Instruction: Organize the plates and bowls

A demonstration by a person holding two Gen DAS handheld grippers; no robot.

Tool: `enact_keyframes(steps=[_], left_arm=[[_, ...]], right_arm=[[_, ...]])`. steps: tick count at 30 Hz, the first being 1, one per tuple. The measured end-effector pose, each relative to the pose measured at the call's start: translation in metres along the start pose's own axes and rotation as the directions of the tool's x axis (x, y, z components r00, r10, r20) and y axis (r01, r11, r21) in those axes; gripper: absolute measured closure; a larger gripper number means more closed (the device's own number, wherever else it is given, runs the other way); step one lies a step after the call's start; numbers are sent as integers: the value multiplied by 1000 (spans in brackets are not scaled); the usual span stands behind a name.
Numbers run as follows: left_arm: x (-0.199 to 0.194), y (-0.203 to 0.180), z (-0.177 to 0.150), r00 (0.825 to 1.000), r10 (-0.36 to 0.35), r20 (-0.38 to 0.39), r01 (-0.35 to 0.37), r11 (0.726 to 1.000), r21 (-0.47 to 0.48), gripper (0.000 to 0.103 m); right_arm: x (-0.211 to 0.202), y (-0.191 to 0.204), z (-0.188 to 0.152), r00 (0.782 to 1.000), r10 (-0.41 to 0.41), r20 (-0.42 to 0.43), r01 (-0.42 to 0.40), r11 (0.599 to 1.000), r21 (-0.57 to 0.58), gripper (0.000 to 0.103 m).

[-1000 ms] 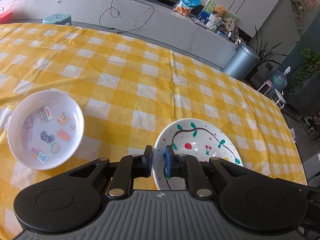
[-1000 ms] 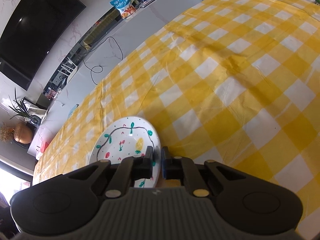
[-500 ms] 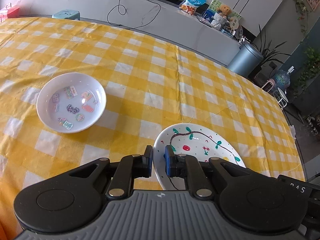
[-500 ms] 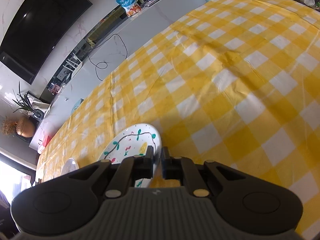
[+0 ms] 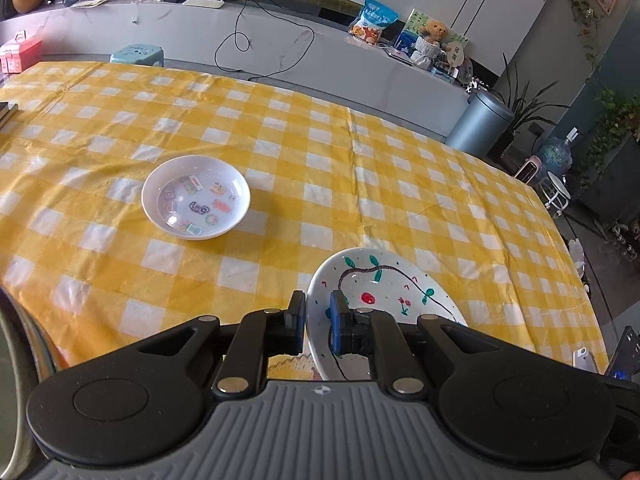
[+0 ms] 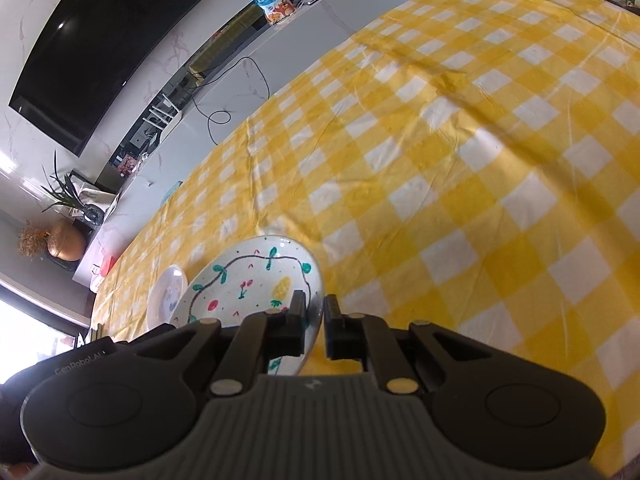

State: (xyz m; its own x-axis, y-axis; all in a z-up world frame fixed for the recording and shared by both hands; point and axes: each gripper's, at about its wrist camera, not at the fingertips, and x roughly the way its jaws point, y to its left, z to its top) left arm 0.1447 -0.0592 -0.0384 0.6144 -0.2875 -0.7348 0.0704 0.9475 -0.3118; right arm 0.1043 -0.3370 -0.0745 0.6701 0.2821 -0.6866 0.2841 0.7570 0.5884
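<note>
A white painted plate (image 5: 384, 288) with green leaves, red cherries and a yellow fruit is held above the yellow checked table. My left gripper (image 5: 317, 316) is shut on its left rim. My right gripper (image 6: 314, 320) is shut on its opposite rim, and the plate (image 6: 256, 280) shows tilted there. A white bowl (image 5: 196, 197) with small coloured stickers inside sits on the cloth, to the left of and beyond the plate. The bowl also shows edge-on in the right wrist view (image 6: 166, 298).
The table (image 5: 280, 128) wears a yellow and white checked cloth. Behind it runs a grey counter (image 5: 320, 52) with a snack bag, a teddy bear and cables. A grey bin (image 5: 478, 122) and plants stand at the right.
Both grippers have lifted the painted plate and drawn back. The sticker bowl now appears farther away and more toward the middle of the left wrist view.
</note>
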Motion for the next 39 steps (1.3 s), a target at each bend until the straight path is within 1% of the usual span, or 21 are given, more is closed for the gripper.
enact_keyframes(steps=[8,12,18,28,34,39], left_arm=[[-32,12,-23,1000,11,10,-11,999,31,89],[-41,17,-39,999,41,10,-42,998,55,89],[-44,23,-60,999,50,-14,-49,998,49,89],[-40,33,-70,998,63,-16,-63,997,34,89],[-38,30,-74,996,89,-7,-88,994,67,89],[-35,29,-76,994,105,-16,-104,991,83,89]], right_arm=[[-16,5,-29,999,14,-32,-15,1000,-19,96],[-21,10,-43,999,8,-49,-10,999,-49,96],[-26,16,-57,998,-38,-41,33,994,-109,96],[-21,25,-70,996,-88,-26,82,978,-189,96],[-19,38,-75,991,-133,9,130,952,-277,95],[-15,49,-83,982,-181,52,188,914,-360,95]])
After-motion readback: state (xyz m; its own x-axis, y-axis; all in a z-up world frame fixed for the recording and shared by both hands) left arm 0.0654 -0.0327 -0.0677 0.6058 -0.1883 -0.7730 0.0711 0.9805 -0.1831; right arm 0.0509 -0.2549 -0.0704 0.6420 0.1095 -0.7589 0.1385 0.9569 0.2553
